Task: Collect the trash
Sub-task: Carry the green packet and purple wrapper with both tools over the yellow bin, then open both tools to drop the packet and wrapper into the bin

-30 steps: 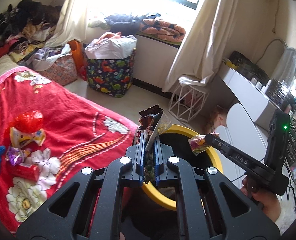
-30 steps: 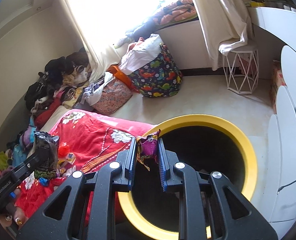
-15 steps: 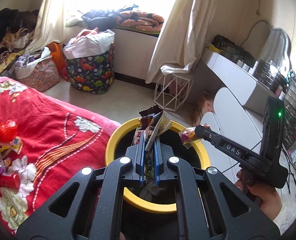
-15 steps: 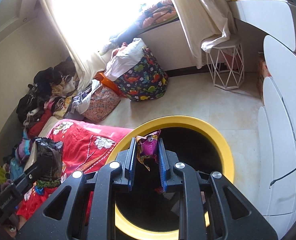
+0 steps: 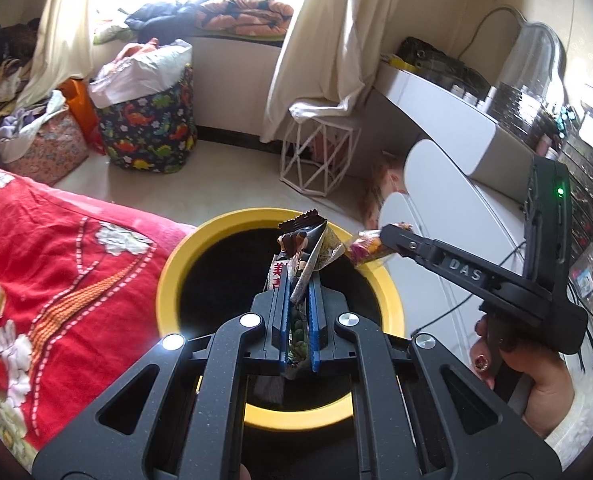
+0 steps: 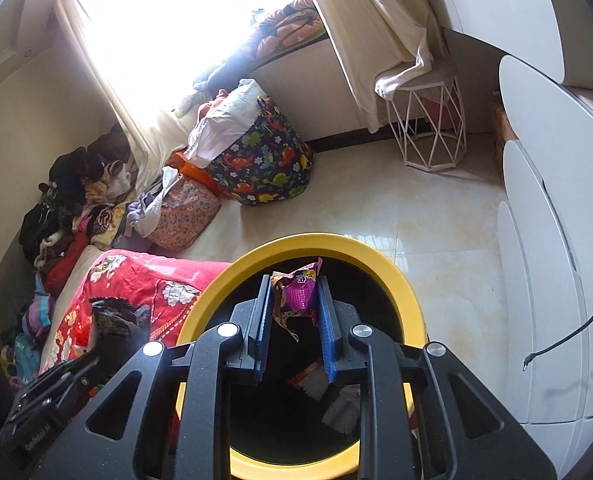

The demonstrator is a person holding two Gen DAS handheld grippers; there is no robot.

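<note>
A yellow-rimmed bin (image 6: pixel 410 304) with a black inside sits under the black, blue-padded hand-held gripper (image 6: pixel 292 312). It pinches a magenta wrapper (image 6: pixel 298 292). Left lies a red floral bedspread (image 5: pixel 56 248).

The left gripper (image 5: pixel 298 276) clamps a dark snack wrapper (image 5: pixel 302 248) directly above the yellow-rimmed bin (image 5: pixel 168 280); to its right, the right gripper (image 5: pixel 384 240) pinches a purple wrapper (image 5: pixel 366 243) over the rim
</note>
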